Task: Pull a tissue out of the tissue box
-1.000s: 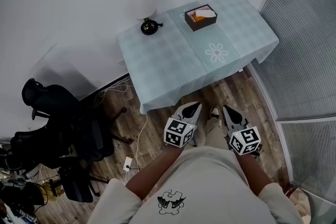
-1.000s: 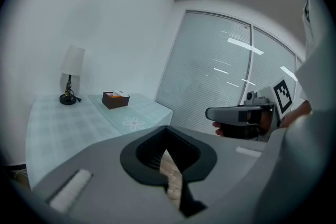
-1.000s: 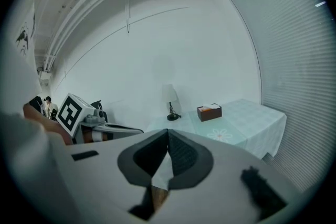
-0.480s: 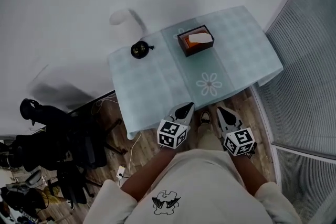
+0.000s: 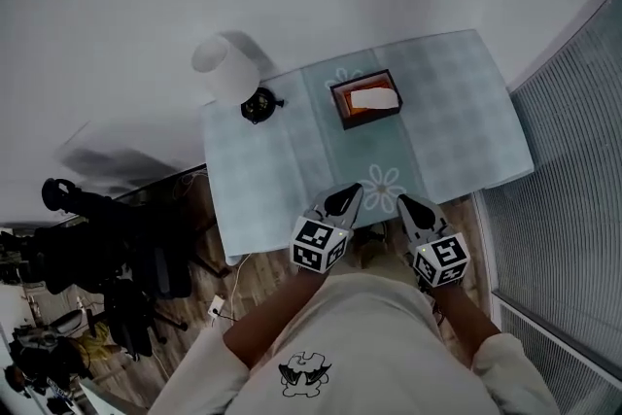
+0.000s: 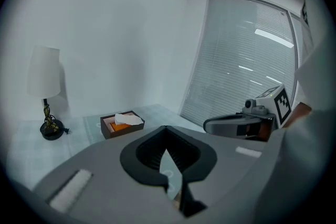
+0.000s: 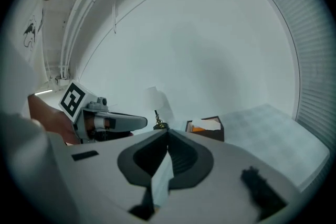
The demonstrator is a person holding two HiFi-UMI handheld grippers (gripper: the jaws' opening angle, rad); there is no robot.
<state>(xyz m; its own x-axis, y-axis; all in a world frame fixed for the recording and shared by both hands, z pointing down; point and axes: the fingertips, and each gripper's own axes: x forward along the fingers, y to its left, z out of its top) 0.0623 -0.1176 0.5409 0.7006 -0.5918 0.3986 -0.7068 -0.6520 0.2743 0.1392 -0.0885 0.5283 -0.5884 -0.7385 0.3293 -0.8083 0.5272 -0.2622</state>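
At left, head view alone shows chair [image 5: 97, 243]; left gripper [image 5: 352, 193], right gripper [image 5: 403, 202] jaws closed.

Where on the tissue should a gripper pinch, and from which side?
Pinch the raised white fold of the tissue where it stands out of the open-topped box. Come from above, with the jaws set across the fold. In the left gripper view the fold rises slightly past the rim, so a top approach should clear the walls.
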